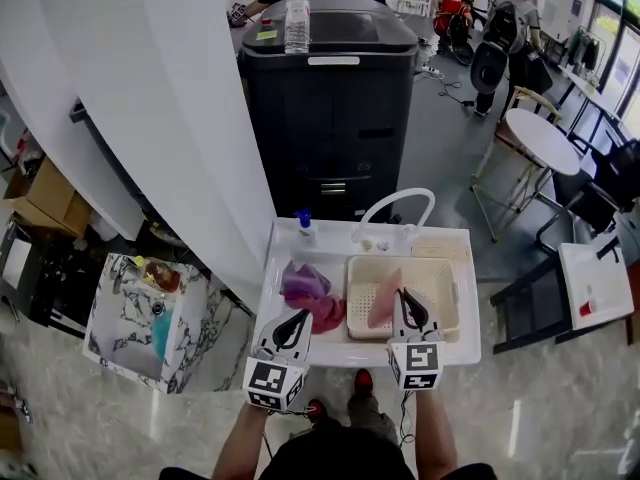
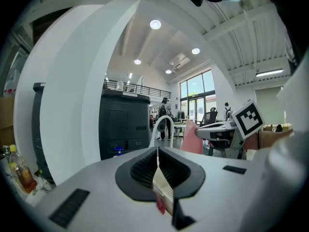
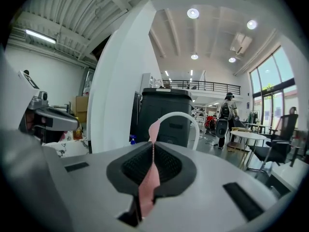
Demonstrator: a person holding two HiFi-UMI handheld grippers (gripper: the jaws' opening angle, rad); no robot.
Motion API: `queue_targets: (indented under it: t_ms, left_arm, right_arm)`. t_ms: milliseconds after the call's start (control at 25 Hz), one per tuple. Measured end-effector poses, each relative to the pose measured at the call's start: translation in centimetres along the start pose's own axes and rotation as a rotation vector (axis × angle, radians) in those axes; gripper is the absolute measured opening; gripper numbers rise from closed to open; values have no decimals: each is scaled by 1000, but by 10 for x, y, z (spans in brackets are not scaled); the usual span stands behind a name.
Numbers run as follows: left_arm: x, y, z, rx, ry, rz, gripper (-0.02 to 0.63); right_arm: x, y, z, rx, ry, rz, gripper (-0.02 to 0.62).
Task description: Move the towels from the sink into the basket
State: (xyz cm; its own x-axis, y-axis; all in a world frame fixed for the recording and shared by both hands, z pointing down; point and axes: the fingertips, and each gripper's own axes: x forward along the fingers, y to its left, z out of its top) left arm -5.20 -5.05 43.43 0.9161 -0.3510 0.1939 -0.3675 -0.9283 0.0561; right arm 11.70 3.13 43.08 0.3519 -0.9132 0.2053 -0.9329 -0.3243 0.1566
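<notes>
Markers (image 1: 268, 378) on left gripper (image 1: 303, 314) and right gripper (image 1: 402, 295) with pink towel (image 1: 382, 304).

Sink unit with basket, bin behind

The basket (image 1: 402, 296) sits in the right half of the sink (image 1: 340, 238). Towels (image 1: 310, 296) lie in the left half, and one towel (image 1: 383, 300) is over the basket. The faucet (image 1: 398, 206) stands behind, with the bin (image 1: 330, 118) beyond it.

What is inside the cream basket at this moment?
Inside the basket one pink towel shows, pinched by the shut right gripper. No other towel shows there. The basket floor beneath that towel and gripper is covered, so what lies there cannot be seen.
</notes>
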Motion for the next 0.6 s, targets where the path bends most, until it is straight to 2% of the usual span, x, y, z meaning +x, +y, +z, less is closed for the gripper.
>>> queue_targets:
  t_ms: [280,600]
  left_arm:
    - [35,-18,-20,-33,58,-6,17]
    - [68,-20,-41,-63,116,38,17]
  right_arm:
    - [16,-23,-39,28,69,17,34]
    - [41,-30,-82,50,140,96,34]
